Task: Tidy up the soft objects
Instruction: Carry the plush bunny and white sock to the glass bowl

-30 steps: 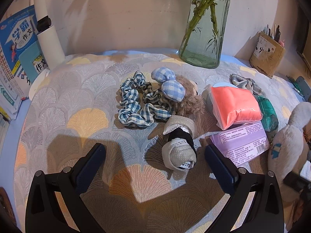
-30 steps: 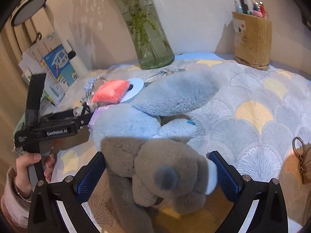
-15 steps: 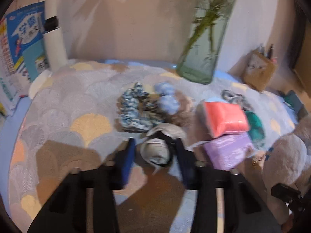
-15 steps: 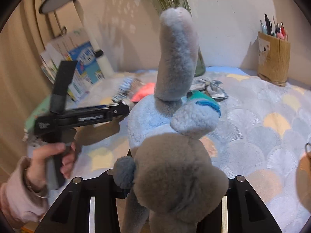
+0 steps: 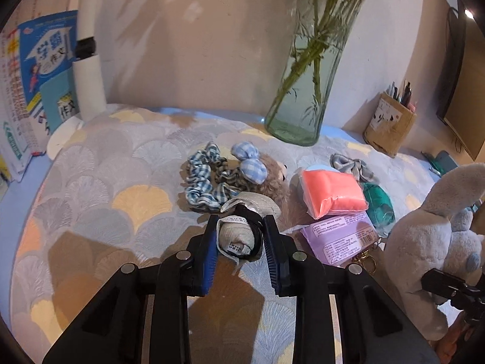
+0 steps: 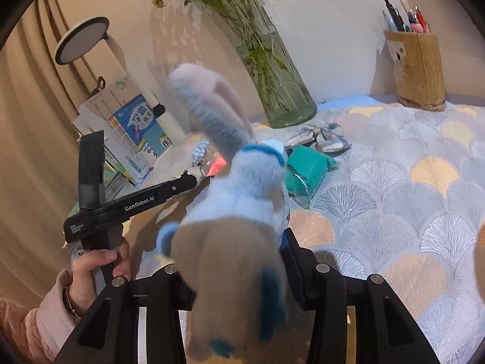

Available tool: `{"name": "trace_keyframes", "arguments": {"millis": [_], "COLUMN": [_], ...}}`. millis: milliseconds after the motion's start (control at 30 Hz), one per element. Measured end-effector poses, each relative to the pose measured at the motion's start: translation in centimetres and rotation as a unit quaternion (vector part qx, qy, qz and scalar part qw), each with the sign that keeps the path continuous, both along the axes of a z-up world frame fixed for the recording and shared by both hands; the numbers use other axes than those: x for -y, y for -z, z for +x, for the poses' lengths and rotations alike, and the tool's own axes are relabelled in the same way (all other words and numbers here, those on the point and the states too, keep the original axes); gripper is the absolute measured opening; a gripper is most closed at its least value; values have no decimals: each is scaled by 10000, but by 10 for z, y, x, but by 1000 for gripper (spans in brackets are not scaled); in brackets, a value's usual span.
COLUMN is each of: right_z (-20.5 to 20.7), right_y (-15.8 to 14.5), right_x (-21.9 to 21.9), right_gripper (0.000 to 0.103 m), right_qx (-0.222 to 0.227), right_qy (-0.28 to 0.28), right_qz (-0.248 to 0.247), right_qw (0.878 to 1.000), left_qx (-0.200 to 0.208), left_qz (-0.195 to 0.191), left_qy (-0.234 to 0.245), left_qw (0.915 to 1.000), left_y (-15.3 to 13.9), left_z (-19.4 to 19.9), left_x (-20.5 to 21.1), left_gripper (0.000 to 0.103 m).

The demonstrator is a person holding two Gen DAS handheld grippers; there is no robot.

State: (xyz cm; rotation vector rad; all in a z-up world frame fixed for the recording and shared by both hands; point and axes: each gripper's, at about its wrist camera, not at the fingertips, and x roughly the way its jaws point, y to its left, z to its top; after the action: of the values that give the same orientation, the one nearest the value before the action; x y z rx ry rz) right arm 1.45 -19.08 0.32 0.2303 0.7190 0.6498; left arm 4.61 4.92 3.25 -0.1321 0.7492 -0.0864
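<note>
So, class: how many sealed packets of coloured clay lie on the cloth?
3. The orange packet lies at the middle, the purple packet in front of it, and the green packet to their right. More may be hidden behind the plush rabbit.

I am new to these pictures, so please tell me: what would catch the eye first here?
First the grey plush rabbit, clamped in the right gripper right before its camera. Then the tall glass vase at the back of the patterned cloth, and the bright orange pack beside the small rolled hat in the left gripper.
</note>
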Motion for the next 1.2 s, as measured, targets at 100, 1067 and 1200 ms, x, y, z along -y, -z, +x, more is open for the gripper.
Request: {"name": "trace_keyframes", "arguments": {"millis": [100, 1067, 1200], "right_z": [-4, -88, -120], "right_y": [-2, -26, -43], "right_x": [2, 91, 117], "right_gripper": [42, 41, 41], "right_qx": [125, 362, 618], "right_qy": [21, 470, 544], "right_qz": [28, 1746, 1958], "right_qw": [9999, 9828, 9772], "left_qx": [67, 14, 72], "left_qz": [83, -326, -281], "left_qy": [6, -190, 70], "left_qw": [9999, 9993, 9996], "left_y": [-2, -34, -43], "left_z": [-4, -79, -91], "left_x": [4, 77, 112], "left_gripper": [25, 25, 25]}}
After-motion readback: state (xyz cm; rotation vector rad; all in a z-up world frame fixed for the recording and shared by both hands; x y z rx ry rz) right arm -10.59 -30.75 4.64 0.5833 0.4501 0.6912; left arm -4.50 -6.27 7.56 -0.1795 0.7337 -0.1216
